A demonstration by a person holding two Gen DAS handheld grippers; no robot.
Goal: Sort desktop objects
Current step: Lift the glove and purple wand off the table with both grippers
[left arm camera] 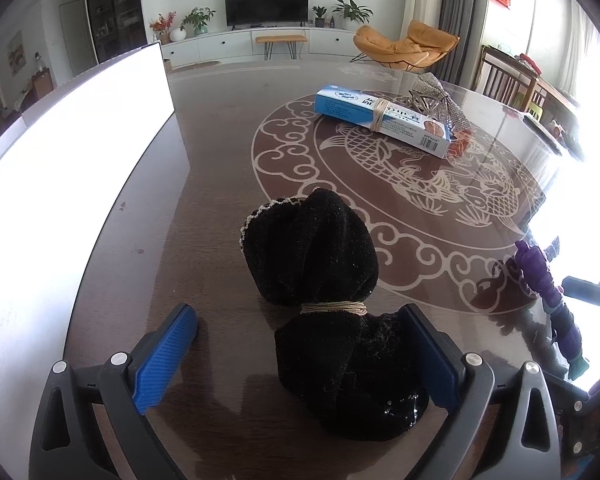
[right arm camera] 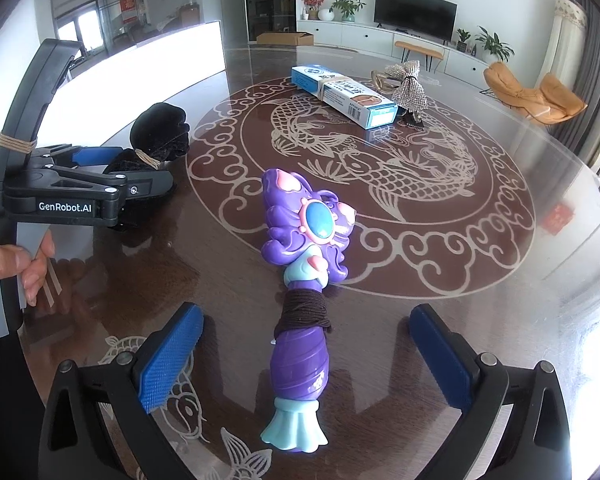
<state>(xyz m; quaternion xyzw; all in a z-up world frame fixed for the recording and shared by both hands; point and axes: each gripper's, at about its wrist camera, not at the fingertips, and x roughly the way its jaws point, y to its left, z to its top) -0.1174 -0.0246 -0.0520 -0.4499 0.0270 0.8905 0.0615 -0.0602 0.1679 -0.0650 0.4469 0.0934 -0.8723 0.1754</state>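
Grippers both gape: left gripper (left arm camera: 300, 360) around pouch (left arm camera: 332, 304), right gripper (right arm camera: 306, 356) around toy (right arm camera: 300, 280), twelve o'clock; glossy bench (right arm camera: 440, 260) risks slips.

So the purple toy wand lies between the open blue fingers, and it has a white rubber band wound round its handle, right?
Nearly. The purple toy wand does lie between the open fingers of the right hand-held gripper, but the band round its handle is dark brown, not white. The right wrist view shows it.
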